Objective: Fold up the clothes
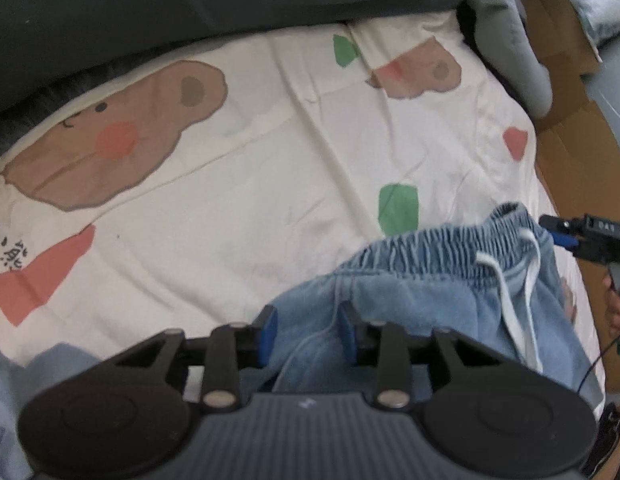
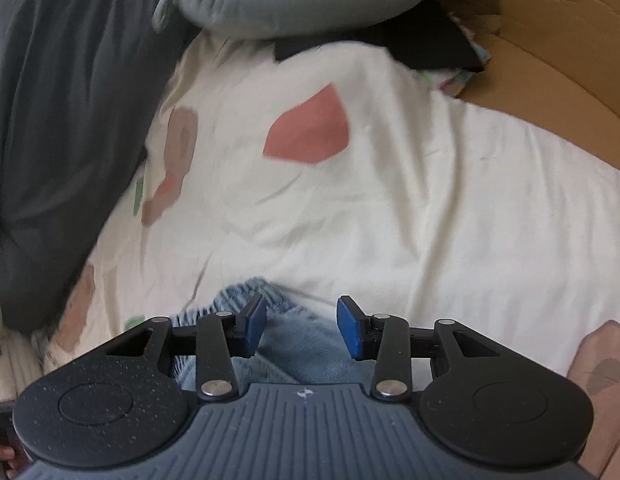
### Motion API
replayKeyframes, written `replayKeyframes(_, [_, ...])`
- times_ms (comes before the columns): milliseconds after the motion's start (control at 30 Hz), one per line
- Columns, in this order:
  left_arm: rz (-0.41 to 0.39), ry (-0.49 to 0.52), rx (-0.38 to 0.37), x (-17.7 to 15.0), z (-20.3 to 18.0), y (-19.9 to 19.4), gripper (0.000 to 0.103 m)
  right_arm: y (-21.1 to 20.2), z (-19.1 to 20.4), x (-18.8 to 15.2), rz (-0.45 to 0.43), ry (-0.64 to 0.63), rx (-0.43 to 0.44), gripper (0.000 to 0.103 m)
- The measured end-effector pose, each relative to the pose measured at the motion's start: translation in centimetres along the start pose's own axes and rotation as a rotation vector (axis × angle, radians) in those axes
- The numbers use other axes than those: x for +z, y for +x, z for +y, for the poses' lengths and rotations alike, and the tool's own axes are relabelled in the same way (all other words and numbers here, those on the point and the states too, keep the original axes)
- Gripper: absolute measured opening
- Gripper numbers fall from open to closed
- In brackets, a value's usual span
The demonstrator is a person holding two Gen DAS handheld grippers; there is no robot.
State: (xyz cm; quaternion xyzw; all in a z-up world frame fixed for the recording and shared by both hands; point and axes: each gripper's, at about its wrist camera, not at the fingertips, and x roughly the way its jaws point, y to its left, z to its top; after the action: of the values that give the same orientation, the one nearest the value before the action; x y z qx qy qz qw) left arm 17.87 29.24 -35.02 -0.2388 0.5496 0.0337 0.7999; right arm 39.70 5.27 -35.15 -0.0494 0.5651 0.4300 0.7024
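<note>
- A cream bedsheet printed with bears and coloured shapes fills both views, with a dark grey blanket across 12 o'clock and cardboard at 2 o'clock.
- Light-blue denim shorts lie bunched at 5 o'clock in your left-wrist view, the elastic waistband running roughly 9 to 3, the white drawstring trailing toward 6.
- Your left gripper has its blue pads standing apart, with a ridge of denim rising between them; whether they bite the cloth cannot be told.
- Your right gripper is spread wide over the waistband's end, with nothing clamped.
- From the left view, the right gripper's tip sits at 3 o'clock, just beside the waistband's far end.
- Judgement: both claws flank the waistband, so its long axis lies between your hands; the left is nearer the body of the cloth.
</note>
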Motion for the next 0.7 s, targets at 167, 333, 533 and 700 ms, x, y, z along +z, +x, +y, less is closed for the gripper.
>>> replayKeyframes(167, [-0.021, 0.064, 0.05, -1.1, -0.6, 0.2, 0.046, 0.3, 0.1, -1.3, 0.011, -0.046, -0.036, 0.058])
replayKeyframes(333, [-0.035, 0.108, 0.096, -1.7, -1.4, 0.4, 0.052, 0.6, 0.3, -2.6, 0.022, -0.091, -0.072, 0.06])
replayKeyframes(533, [-0.017, 0.138, 0.042, -3.0, -2.9, 0.2, 0.016, 1.1, 0.3, -4.7, 0.057, -0.15, -0.111, 0.057])
replayKeyframes(700, [0.04, 0.101, -0.049, -4.1, -3.0, 0.9, 0.011, 0.9, 0.4, -6.0, 0.084, -0.206, -0.15, 0.056])
